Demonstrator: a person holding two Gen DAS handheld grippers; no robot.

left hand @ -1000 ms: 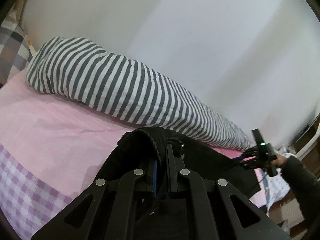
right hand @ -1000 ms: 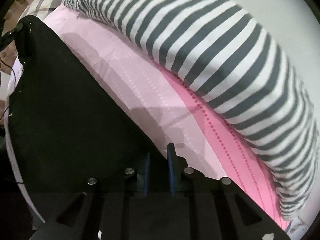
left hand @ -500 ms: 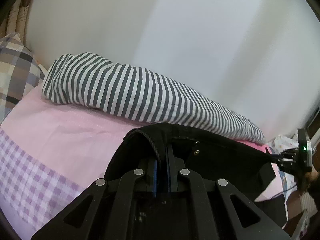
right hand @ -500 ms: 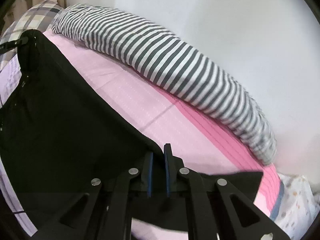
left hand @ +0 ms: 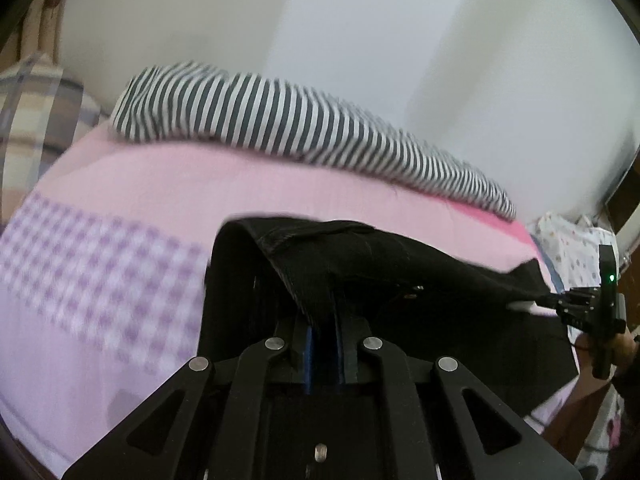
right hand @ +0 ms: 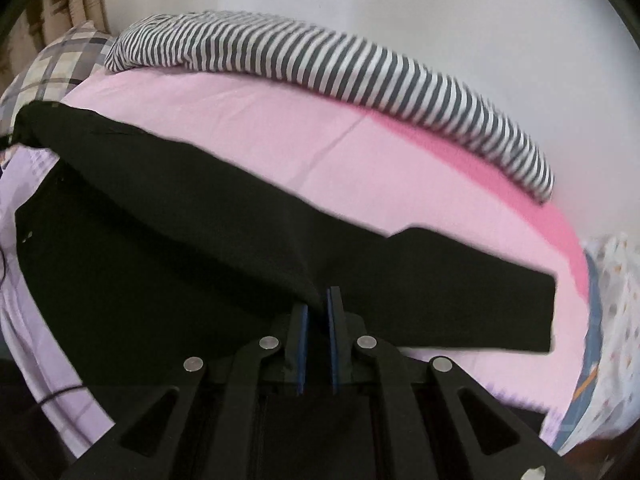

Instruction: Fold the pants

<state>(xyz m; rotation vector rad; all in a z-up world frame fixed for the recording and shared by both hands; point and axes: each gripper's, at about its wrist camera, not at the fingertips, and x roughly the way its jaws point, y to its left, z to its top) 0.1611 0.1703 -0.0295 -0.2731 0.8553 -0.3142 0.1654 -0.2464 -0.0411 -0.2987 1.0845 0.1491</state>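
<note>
Black pants [right hand: 168,232] hang stretched between my two grippers above a pink bed sheet [right hand: 248,120]. My left gripper [left hand: 322,320] is shut on the waistband end of the pants [left hand: 320,264]. My right gripper [right hand: 316,308] is shut on the pants further along, and a loose leg end [right hand: 480,304] trails to the right over the sheet. The right gripper also shows in the left wrist view [left hand: 560,304] at the far right, pinching the fabric.
A long striped bolster [left hand: 304,132] lies along the white wall at the back of the bed [left hand: 100,272]. A plaid pillow [right hand: 52,68] sits at the far left. A patterned white cloth [left hand: 572,248] lies off the bed's right end.
Both grippers have drawn back and upward from the bolster, carrying the pants. More of the bed shows, and the leg end now hangs free to the right.
</note>
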